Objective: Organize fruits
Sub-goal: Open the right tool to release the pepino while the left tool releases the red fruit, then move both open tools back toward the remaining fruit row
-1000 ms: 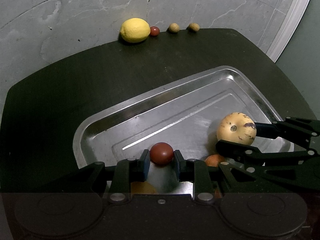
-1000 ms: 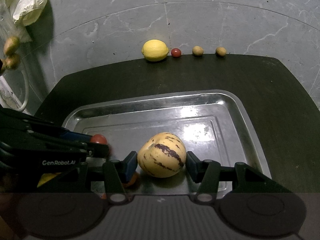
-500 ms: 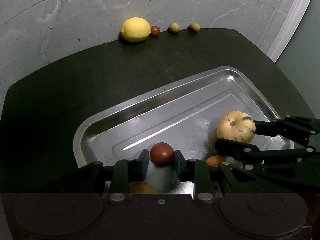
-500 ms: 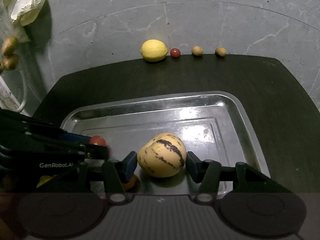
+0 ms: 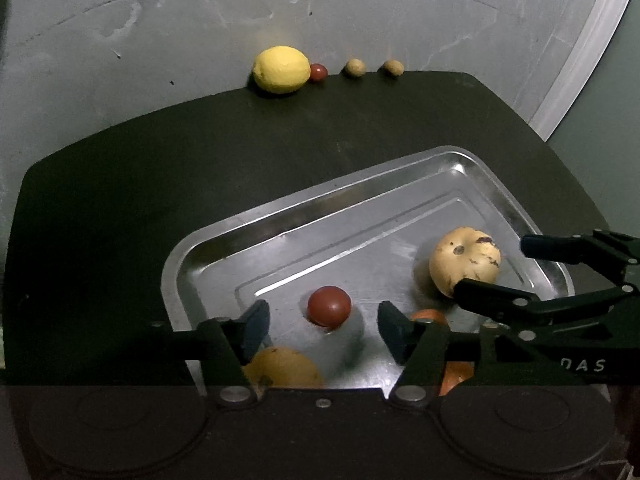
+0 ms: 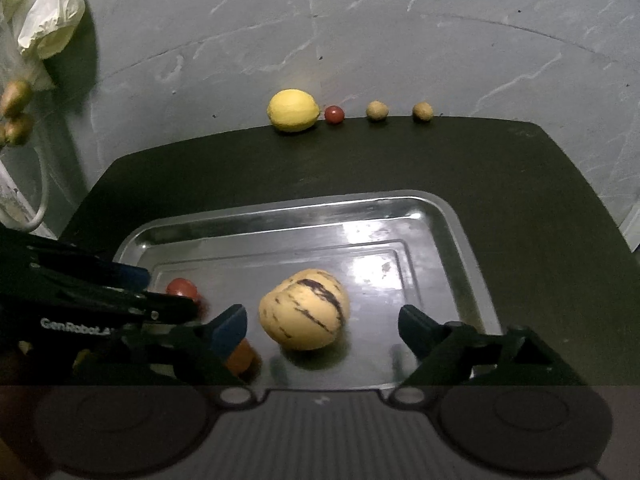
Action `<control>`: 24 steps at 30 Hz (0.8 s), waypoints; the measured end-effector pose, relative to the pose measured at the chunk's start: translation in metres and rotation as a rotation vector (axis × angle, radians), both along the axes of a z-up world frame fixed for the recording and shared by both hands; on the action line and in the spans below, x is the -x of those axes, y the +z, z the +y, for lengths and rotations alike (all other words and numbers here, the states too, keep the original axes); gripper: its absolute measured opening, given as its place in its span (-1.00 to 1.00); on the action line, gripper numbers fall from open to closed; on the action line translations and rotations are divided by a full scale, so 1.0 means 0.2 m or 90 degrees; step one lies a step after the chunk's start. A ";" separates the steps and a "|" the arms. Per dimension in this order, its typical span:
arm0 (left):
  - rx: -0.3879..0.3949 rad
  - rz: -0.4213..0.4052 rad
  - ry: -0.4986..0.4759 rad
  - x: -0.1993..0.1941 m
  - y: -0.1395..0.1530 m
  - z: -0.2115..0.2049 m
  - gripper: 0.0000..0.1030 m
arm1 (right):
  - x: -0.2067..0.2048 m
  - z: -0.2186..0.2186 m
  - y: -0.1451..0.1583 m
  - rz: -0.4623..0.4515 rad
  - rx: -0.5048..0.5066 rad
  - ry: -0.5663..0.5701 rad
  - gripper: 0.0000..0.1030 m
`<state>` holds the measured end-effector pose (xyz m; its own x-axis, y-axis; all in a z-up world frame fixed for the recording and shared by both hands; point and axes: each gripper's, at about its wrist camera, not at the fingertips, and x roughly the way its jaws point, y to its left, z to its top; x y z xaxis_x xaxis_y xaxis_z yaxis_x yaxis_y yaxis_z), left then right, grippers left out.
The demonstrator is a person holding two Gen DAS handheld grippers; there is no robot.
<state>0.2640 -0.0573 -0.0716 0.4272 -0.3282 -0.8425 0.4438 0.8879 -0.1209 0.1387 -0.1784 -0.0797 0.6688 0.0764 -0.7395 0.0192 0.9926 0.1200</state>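
Both grippers hang over the tray (image 6: 460, 224), fingers apart: the left (image 5: 320, 322) straddles a red fruit (image 5: 329, 306), the right (image 6: 322, 330) a striped melon (image 6: 304, 308). Both fruits lie free in the tray, apparently delivered; four more wait along the worktop's (image 6: 520, 184) far edge.

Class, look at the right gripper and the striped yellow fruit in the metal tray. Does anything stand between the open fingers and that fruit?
Nothing visible does. The right gripper is open, and the striped yellow fruit sits between its fingers on the metal tray. An orange fruit lies beside the left finger, outside the gap, and the left gripper works farther left.
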 end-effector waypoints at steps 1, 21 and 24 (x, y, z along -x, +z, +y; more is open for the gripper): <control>0.001 -0.002 0.001 0.00 0.01 0.01 0.38 | 0.01 0.00 0.01 0.000 0.003 0.000 0.77; -0.032 0.020 0.049 0.16 0.13 0.32 0.88 | 0.26 0.08 0.08 0.147 0.031 0.067 0.99; -0.046 0.027 0.068 0.18 0.13 0.39 0.88 | 0.27 0.11 0.07 0.167 0.025 0.082 0.99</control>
<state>0.2286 0.0204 -0.0463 0.4195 -0.2202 -0.8806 0.3425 0.9368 -0.0711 0.0844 -0.1571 -0.0649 0.4408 0.1154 -0.8902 -0.0816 0.9927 0.0883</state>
